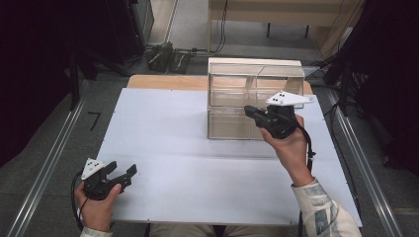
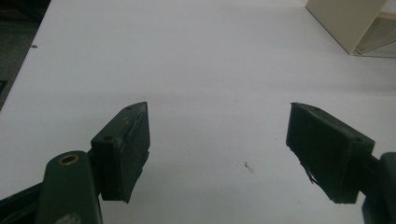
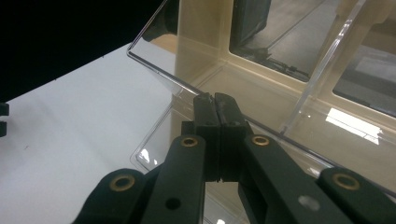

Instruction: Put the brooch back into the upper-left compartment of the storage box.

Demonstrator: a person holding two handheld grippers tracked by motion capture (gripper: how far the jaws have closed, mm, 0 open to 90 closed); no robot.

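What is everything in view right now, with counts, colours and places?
table: 1, white top, centre of the high view
case: 1, clear walls with a beige frame, two tiers, far right part of the table
clear panel: 1, transparent, front of the case, just ahead of the right gripper's tips
rails: 2, grey metal, on the floor along each side of the table
cables: several, black, floor beyond the table
left gripper: 1, black, open, near left corner of the table
right gripper: 1, black, shut, raised at the case front; whether it pinches the panel, cannot tell
hands: 2, each holding a gripper
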